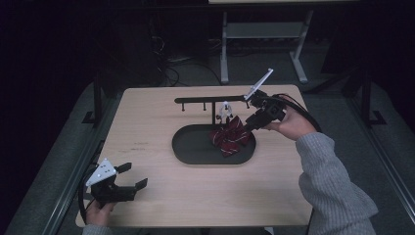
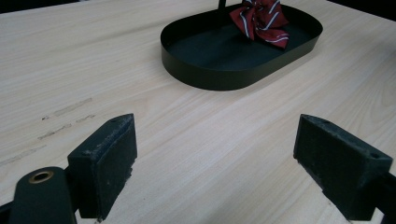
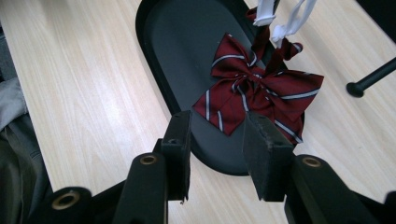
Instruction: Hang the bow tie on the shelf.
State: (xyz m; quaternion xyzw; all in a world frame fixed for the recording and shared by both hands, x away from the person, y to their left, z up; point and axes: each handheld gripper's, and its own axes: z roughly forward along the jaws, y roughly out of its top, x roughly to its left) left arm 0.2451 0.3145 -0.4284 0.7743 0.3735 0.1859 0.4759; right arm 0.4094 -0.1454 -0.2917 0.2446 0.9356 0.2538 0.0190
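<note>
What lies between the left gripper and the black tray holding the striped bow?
Only bare wooden table, as the left gripper view shows: nothing sits between the left gripper and the tray, where the bow lies.

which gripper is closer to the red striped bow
Right. The right gripper sits just beside the bow at the tray's far right end, open. The left gripper is far off at the table's near left corner, also open.

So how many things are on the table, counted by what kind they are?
Red striped bow tie: 1
Black oval tray: 1
Black rack with pegs: 1
Grippers, left gripper and right gripper: 2
Total: 5
</note>
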